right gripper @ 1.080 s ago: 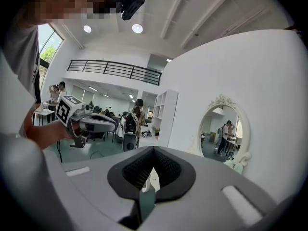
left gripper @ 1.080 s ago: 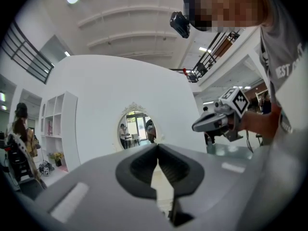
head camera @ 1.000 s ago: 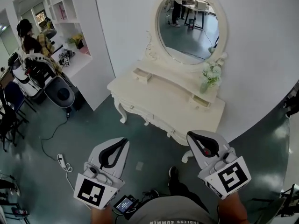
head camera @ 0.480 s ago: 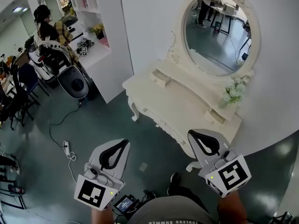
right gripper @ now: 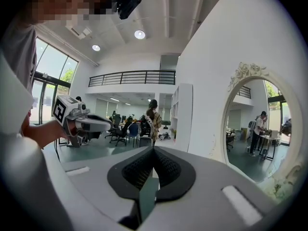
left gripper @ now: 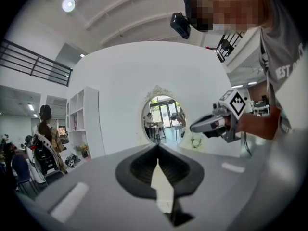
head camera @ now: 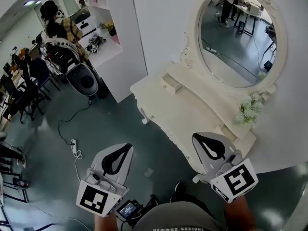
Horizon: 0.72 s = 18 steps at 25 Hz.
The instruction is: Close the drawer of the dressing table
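Head view: left gripper [head camera: 126, 148] and right gripper [head camera: 198, 139], jaws clenched and empty, near the dressing table [head camera: 192, 107]. The small drawer [head camera: 171, 83] on its top seems ajar.
Left gripper view: jaws pressed together.
Right gripper view: likewise.
Advice: approach squarely, push the drawer front straight in.

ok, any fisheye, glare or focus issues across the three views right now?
Head view: strong fisheye, the white wall bows around the dressing table; the mirror reflects the room without blowout, and the image is sharp. Left gripper view: dark round vignette, the ceiling lamp blooms slightly, its own fingers are soft up close. Right gripper view: same vignette, bright windows at left, background sharp.
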{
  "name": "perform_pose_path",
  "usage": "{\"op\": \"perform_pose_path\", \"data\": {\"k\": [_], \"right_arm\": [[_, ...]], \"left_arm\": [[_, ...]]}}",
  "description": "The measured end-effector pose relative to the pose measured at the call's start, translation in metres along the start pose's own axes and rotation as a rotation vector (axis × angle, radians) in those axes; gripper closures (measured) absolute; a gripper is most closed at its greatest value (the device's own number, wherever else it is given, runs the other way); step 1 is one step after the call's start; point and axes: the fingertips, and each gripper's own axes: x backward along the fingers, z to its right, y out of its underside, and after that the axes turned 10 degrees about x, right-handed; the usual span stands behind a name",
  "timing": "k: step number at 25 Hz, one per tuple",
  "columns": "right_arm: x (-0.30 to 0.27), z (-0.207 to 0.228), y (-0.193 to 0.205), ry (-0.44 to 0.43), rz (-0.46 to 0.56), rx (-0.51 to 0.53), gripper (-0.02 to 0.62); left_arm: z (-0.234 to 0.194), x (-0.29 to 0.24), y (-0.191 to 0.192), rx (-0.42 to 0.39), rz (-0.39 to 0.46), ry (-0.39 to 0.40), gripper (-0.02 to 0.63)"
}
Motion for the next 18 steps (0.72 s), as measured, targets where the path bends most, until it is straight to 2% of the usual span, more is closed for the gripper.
{"op": "perform_pose_path", "data": {"k": [4,9,18], "right_arm": [[0.0,0.031,0.011,-0.015,0.025,-0.008,0.595],[0.003,0.065,0.024,-0.01,0.037,0.018,0.595],[-0.009,0.095,0.036,0.025,0.027,-0.002,0.595]], "left_arm": [[0.01,-0.032,-0.016,-0.044,0.022,-0.022,0.604],[0.024,-0.066,-0.028,-0.085,0.039,-0.013,0.604],[0.019,-0.114,-0.032,-0.104,0.023,0.037,0.604]]}}
